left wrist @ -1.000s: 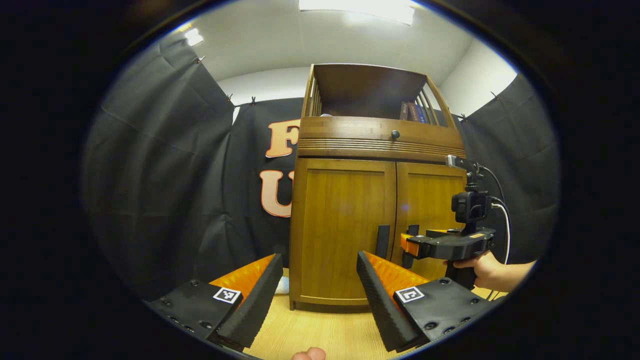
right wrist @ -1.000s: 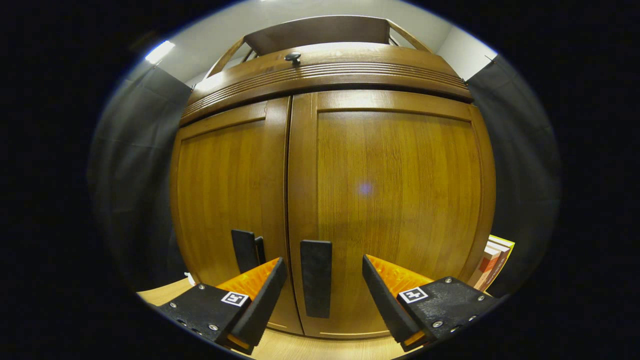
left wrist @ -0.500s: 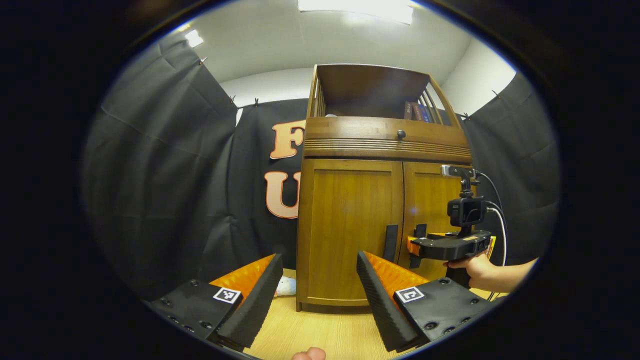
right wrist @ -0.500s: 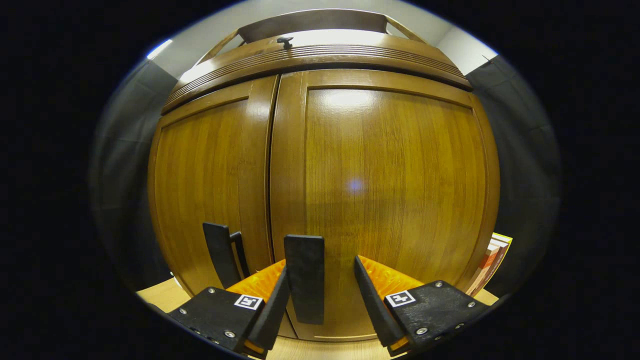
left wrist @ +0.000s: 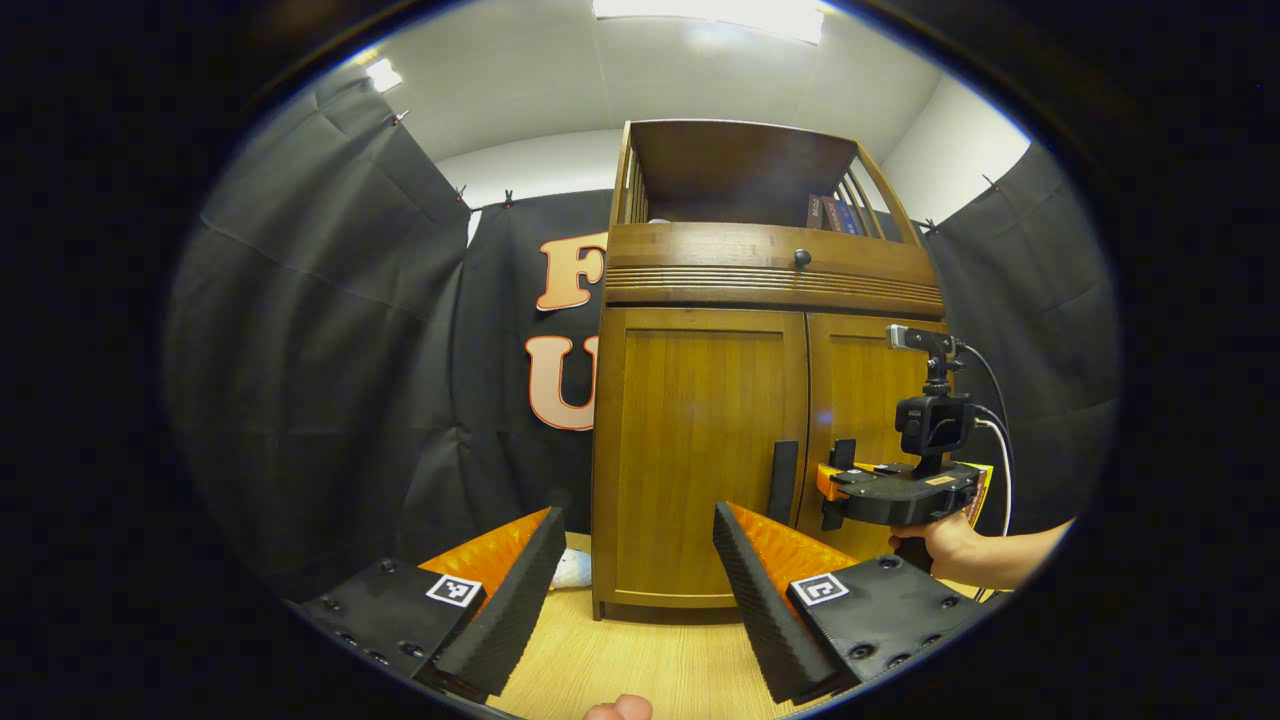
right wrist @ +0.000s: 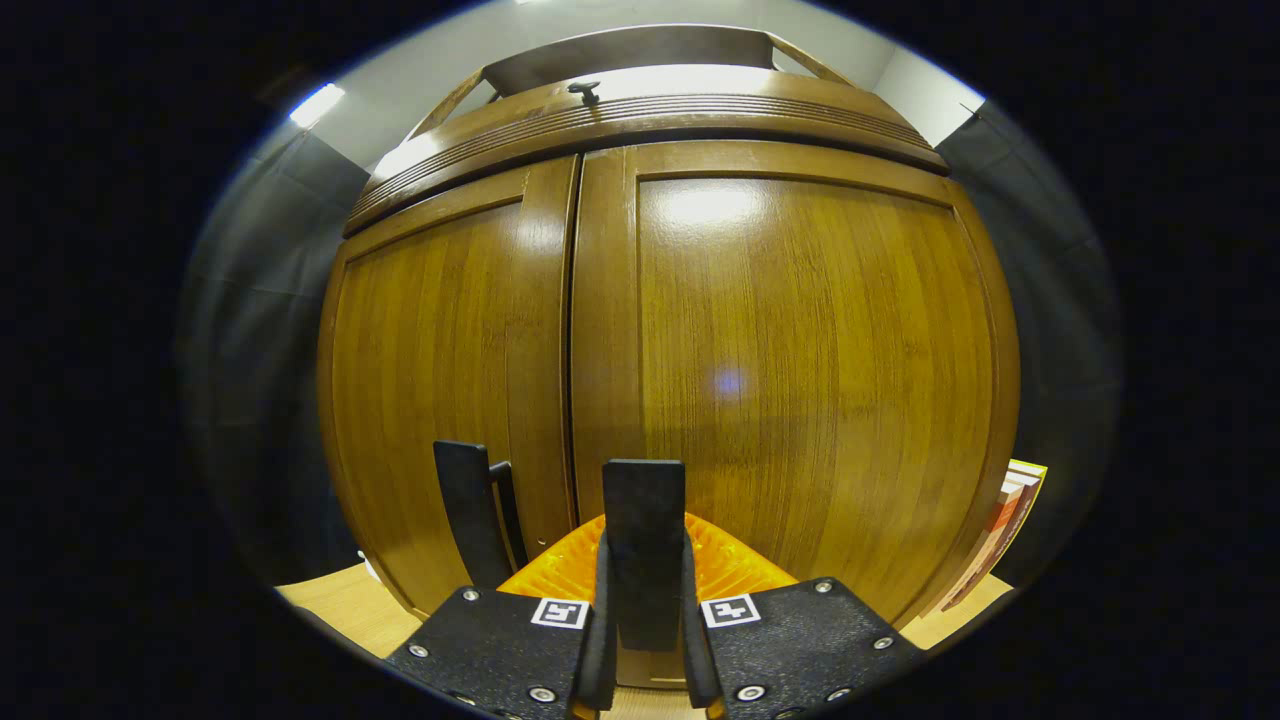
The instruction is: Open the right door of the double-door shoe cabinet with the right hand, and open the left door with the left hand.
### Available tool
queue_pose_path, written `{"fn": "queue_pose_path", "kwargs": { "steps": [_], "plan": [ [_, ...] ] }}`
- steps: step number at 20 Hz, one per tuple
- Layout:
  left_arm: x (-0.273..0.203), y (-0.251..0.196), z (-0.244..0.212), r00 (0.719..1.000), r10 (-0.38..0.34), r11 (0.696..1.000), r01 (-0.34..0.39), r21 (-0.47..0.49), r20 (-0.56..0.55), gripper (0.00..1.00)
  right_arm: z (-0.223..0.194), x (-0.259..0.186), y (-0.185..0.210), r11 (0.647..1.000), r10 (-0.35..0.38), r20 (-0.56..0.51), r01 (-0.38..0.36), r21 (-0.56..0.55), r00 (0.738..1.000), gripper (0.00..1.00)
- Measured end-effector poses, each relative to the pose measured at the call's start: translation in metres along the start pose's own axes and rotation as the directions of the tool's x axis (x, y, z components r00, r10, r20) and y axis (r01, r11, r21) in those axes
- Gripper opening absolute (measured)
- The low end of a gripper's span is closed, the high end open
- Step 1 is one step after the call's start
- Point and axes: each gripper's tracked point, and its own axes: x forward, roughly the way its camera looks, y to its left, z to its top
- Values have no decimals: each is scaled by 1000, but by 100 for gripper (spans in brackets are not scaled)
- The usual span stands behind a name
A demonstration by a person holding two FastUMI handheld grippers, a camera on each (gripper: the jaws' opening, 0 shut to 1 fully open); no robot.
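Two doors make up the front of the shoe cabinet [left wrist: 765,400], which stands on the wooden floor [left wrist: 640,665] against the booth's black cloth; both doors look flush with the frame, so nothing is open yet. The right door [right wrist: 800,380] spreads across the right gripper view, and its dark upright handle [right wrist: 643,545] sits between the fingers of the right gripper [right wrist: 643,640], which appear clamped on it from either side. The step in hand, as I judge it, is pulling that door open. To do it well, keep the squeeze firm and draw back along an arc about the hinges on the door's outer edge — a straight pull would likely twist the handle out of the pads. The wrist should turn with the door as it swings.

The left gripper [left wrist: 632,580] hangs back from the cabinet with its fingers wide apart and nothing between them, roughly facing the left door [left wrist: 700,450]. It should wait clear of the right door's swing, then close on the left handle [left wrist: 783,482].

The left gripper view gives the whole picture: the cabinet's open top shelf, the small knob [left wrist: 802,257] on the band above the doors, and a hand [left wrist: 945,540] holding the right gripper at the handles. The right gripper view gives the close detail instead — the fingers' seat on the handle and the thin seam between the doors — plus some books [right wrist: 1005,525] leaning beside the cabinet's right side.
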Motion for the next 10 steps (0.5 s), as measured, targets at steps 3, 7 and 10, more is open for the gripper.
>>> {"fn": "queue_pose_path", "kwargs": {
  "steps": [3,7,10],
  "plan": [
    [-1,-2,2,1000,0,1000,0,9,10,97,0,1,-1,1000,-23,-10,23,-5,1000,24],
    [-5,-3,4,1000,-2,1000,2,13,10,96,0,-1,0,1000,-19,-15,19,-6,1000,24],
    [-9,-6,6,1000,0,1000,-1,18,14,96,-2,-10,-1,1000,-14,-16,14,-10,1000,21]
  ]
}}
